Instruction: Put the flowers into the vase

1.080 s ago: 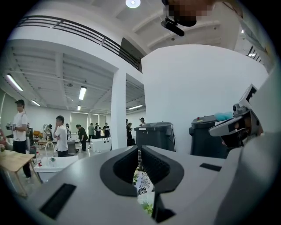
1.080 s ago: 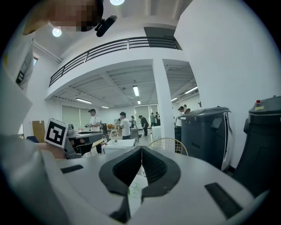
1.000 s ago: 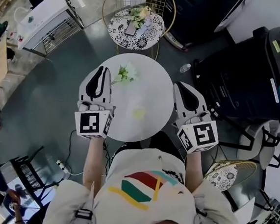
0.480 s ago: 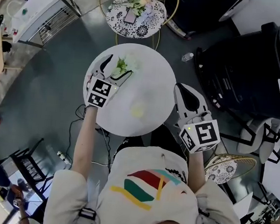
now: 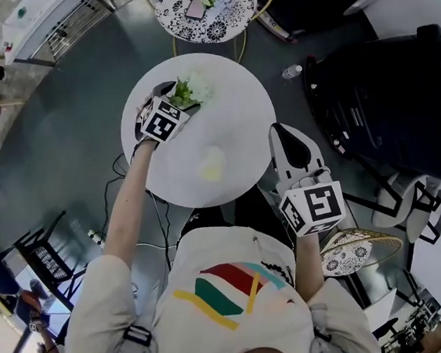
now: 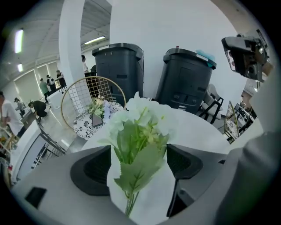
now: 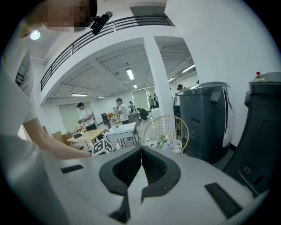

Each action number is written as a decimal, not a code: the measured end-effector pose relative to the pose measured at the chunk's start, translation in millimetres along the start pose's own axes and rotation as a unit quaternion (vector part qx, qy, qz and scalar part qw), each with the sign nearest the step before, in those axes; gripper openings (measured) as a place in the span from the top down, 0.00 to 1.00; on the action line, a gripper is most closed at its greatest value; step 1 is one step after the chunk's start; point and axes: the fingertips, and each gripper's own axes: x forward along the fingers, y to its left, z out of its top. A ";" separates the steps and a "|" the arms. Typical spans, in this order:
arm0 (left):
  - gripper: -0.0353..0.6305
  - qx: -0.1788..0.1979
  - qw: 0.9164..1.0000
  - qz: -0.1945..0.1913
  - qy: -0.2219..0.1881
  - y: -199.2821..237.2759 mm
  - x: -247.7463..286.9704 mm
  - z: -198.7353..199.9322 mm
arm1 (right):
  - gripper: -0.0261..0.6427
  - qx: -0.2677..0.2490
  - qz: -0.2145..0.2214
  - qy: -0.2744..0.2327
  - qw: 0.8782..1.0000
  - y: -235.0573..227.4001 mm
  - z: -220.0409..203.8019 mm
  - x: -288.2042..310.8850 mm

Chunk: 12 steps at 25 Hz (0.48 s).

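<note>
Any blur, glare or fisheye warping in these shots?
Head view: sharp, edges bent, white table slightly blown out. Left gripper view: heavy fisheye, dark corners, flowers close up, pale and a bit soft. Right gripper view: same fisheye and dark corners, ceiling lights bright.

A round white surface [image 5: 237,127] stands on a grey floor [image 5: 69,142]. Beyond it is a gold wire chair [image 5: 220,20] with a patterned seat. Black bins [image 5: 374,109] stand to the right, a small bottle [image 5: 293,72] lying near them. Cables [image 5: 166,221] trail across the floor by the surface's near edge.
</note>
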 end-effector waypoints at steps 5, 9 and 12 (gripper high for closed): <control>0.38 -0.029 0.999 -0.024 0.003 -1.5 9.3 2.2 | 0.94 0.006 0.000 0.013 1.000 0.2 -12.2 2.5; 0.38 -0.043 0.998 -0.037 0.035 -4.6 20.6 -5.5 | 0.94 0.017 -0.002 0.022 1.000 0.0 -19.1 4.5; 0.38 -0.058 0.996 -0.041 0.053 -4.7 26.8 -13.1 | 0.94 0.017 -0.002 0.027 0.999 -0.5 -21.8 5.5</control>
